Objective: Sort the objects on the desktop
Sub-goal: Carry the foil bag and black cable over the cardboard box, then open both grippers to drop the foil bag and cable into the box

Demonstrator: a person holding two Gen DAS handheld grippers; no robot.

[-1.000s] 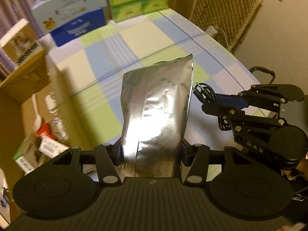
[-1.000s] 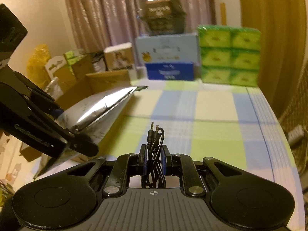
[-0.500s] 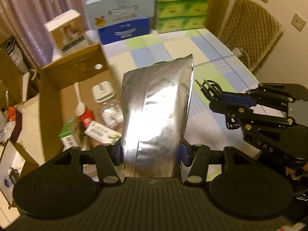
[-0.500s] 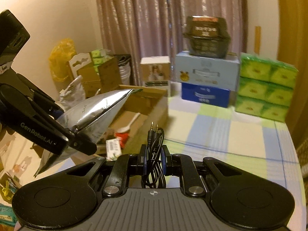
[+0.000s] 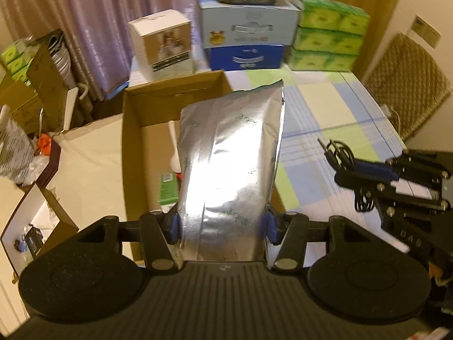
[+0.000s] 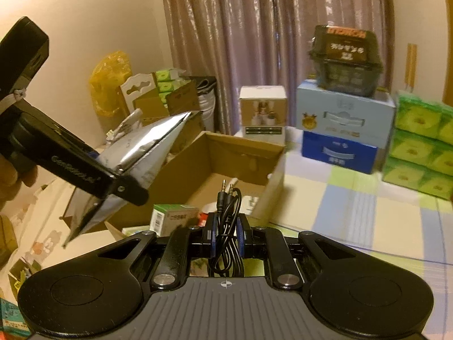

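Observation:
My left gripper (image 5: 220, 223) is shut on a silver foil pouch (image 5: 232, 155), which stands up between its blue pads. The pouch hangs over an open cardboard box (image 5: 133, 141) beside the checked table (image 5: 325, 107). My right gripper (image 5: 339, 167) sits to the right, over the table's edge, shut on a coiled black audio cable (image 5: 341, 153). In the right wrist view the cable (image 6: 228, 215) sticks up between the shut gripper (image 6: 226, 238), with the box (image 6: 246, 155) just ahead. The left gripper (image 6: 121, 187) holds the pouch (image 6: 147, 147) tilted at the left.
The box holds a green carton (image 5: 168, 187), a white spoon (image 5: 174, 147) and other small items. At the table's far end stand a white box (image 5: 161, 42), blue boxes (image 5: 246, 34) and green tissue packs (image 5: 325, 36). A wicker chair (image 5: 405, 85) is right, cluttered cartons left.
Both grippers have swung left, from over the checked table to the open cardboard box, still carrying the pouch and the cable. Neither grip has changed.

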